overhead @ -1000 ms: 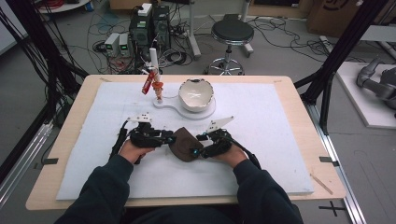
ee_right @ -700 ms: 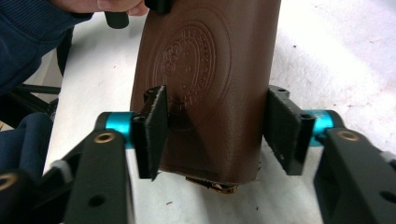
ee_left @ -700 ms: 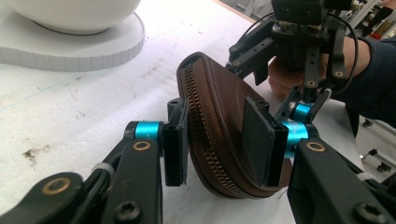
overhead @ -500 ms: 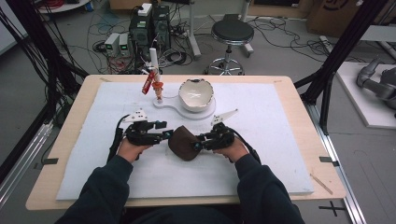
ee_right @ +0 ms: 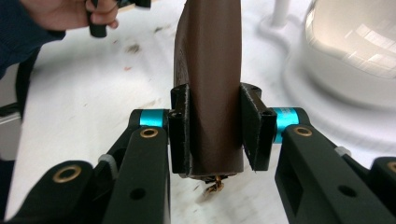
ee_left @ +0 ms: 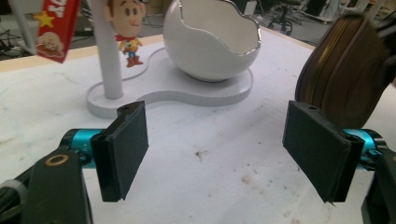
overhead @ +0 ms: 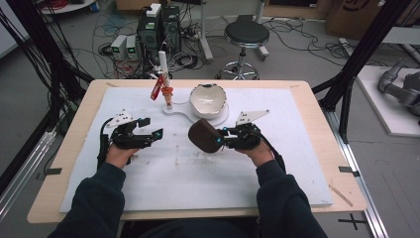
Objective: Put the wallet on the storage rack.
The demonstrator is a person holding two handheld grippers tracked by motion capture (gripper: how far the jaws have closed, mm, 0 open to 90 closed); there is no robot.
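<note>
Near the worktop's [overhead: 307, 163] middle, my right gripper [overhead: 225, 139] pinches a brown disc [overhead: 204, 136] on edge, lifted just in front of the white eggshell bowl [overhead: 208, 100]. My left gripper [overhead: 148, 134] sits well apart to its left, jaws spread wide, holding nothing.

Brown wallet-like pouch [overhead: 204, 136], flat and rounded, is held on edge off the mat, clamped between the right gripper [overhead: 224, 139] jaws, at 6 o'clock of the white egg-shaped bowl [overhead: 208, 99].
</note>
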